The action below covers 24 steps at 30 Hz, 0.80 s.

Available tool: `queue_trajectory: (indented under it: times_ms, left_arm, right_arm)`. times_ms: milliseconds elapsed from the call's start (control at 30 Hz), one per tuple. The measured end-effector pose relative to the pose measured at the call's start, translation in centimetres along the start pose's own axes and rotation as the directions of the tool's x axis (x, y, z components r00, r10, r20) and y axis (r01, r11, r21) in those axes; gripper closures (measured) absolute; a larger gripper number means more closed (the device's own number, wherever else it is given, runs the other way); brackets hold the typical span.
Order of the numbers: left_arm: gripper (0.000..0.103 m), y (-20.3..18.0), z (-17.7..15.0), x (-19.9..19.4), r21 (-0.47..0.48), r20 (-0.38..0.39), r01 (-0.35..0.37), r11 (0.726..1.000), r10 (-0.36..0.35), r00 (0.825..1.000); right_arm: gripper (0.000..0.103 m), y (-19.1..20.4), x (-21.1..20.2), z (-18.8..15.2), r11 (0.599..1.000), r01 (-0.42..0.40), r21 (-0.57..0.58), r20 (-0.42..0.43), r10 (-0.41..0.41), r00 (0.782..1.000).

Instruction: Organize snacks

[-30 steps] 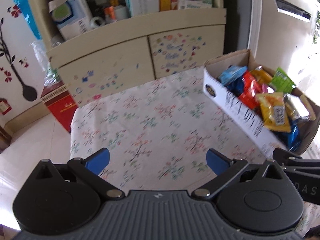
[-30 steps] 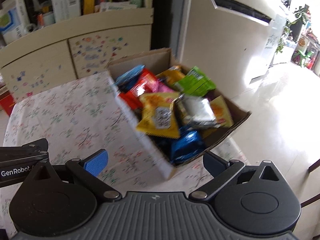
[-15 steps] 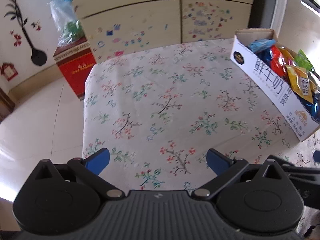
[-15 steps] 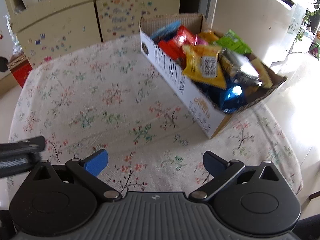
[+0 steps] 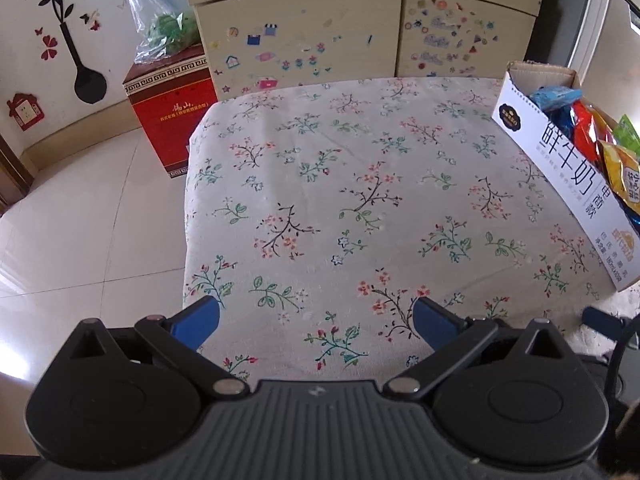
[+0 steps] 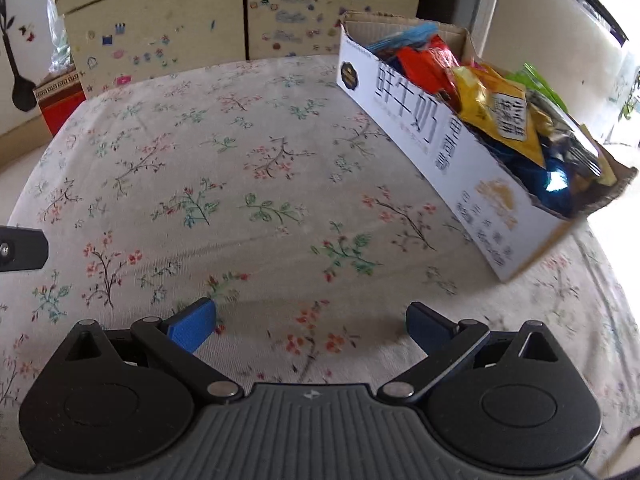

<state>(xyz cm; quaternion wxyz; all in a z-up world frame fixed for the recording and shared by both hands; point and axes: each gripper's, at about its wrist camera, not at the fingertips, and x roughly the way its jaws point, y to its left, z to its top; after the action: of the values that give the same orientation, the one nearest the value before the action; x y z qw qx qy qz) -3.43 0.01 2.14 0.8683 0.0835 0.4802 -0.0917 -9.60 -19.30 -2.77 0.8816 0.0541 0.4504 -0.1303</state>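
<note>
A red box (image 5: 170, 120) stands on the floor at the far left, a bag of greens (image 5: 166, 24) on top of it. The left tongs (image 5: 316, 320) hover wide and empty over the near edge of the table (image 5: 320, 184) with its flowered cloth. The right tongs (image 6: 310, 324) are also spread wide, holding nothing. At the table's right side sits the carton (image 6: 440, 140), white-sided, packed with snack packets (image 6: 496, 116) in red, yellow, blue and green.

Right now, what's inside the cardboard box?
The cardboard box holds piled snack packets: yellow, red, blue, green. Anything beneath them is covered.
</note>
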Motion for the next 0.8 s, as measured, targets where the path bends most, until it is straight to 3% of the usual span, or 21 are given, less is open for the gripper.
queue_trajectory:
  times_ms: [367,533,800]
  left_arm:
    - [0.001,0.0,0.4,0.4,-0.025,-0.017,0.034,0.999,-0.034,0.999]
    - [0.001,0.1,0.7,0.4,-0.026,-0.004,0.001,1.0,-0.001,1.0]
    - [0.001,0.7,0.9,0.9,-0.064,-0.021,0.003,0.998,-0.005,1.0]
  right_arm:
    - [0.0,1.2,2.4,0.8,1.0,0.004,0.027,0.187,-0.009,0.982]
    - [0.0,1.4,3.4,1.4,1.0,0.002,0.011,0.254,-0.004,0.967]
    - [0.0,1.5,3.5,1.6,1.0,0.003,0.008,0.256,-0.005,0.967]
